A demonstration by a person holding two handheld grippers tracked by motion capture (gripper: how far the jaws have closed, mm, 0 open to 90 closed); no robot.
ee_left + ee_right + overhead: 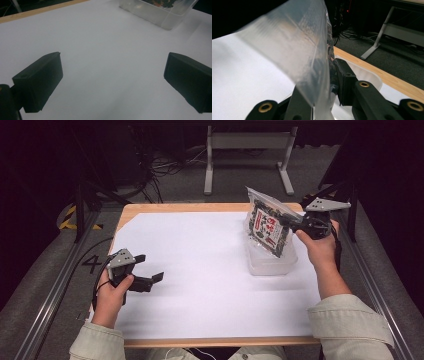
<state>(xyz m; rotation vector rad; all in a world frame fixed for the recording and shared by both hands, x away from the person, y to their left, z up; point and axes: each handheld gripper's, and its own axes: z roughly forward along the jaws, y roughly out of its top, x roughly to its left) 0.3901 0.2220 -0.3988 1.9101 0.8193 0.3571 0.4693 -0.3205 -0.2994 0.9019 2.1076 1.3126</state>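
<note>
From the high view my right tongs [289, 221] pinch the packet [266, 226], light, limp and slick, by its edge seam above the tub [272, 262]; left gripper view: my left tongs [112, 82] spread, idle; right gripper view: film [294, 57] clamped.

A wooden table [210, 208] carries a white sheet [200, 270]; a clear tub [270, 262] stands on the sheet's right part.

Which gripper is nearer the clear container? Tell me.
Right. The right gripper holds the snack bag directly over the clear container; the left gripper sits open far across the white sheet.
</note>
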